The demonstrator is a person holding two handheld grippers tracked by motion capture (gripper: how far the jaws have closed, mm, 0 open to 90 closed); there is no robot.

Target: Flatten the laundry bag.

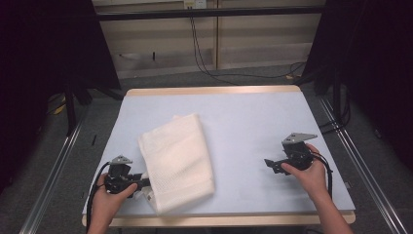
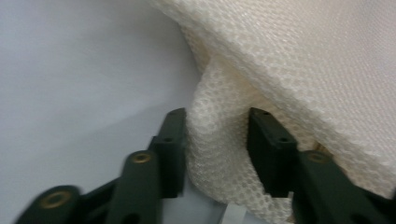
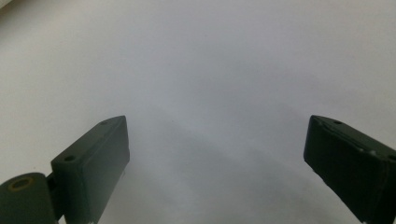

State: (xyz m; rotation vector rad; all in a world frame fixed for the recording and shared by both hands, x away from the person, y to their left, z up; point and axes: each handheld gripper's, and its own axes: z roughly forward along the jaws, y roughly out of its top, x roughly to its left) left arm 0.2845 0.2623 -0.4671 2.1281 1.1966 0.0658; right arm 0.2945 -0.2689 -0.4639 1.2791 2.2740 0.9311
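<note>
A folded cream towel [image 1: 176,161] with a waffle-like weave lies on the left half of the pale bench [image 1: 253,122]. Its long axis runs from the near edge away from you, tilted slightly so the far end leans right. The near end almost reaches the bench's front edge.

Your left gripper [image 1: 144,183] sits at the towel's near left corner, pointing right into the cloth. In the left gripper view, a bunched fold of the towel [image 2: 219,154] stands between the two black fingers [image 2: 172,144], and both pads touch it, so the fingers are closed on that corner fold. The rest of the towel rises up and to the right of the fingers, lying flat on the bench.

Your right gripper [image 1: 271,165] rests well apart from the towel, on the bare right side of the bench, pointing left toward it. In the right gripper view its fingers [image 3: 95,163] stand wide open with nothing between them but the pale surface.

The left hand is clearly the nearer one and already has the cloth. Judging from this, any lift or unfold starts from that near left corner, while the right hand must cross leftward to reach the towel's right edge.
</note>
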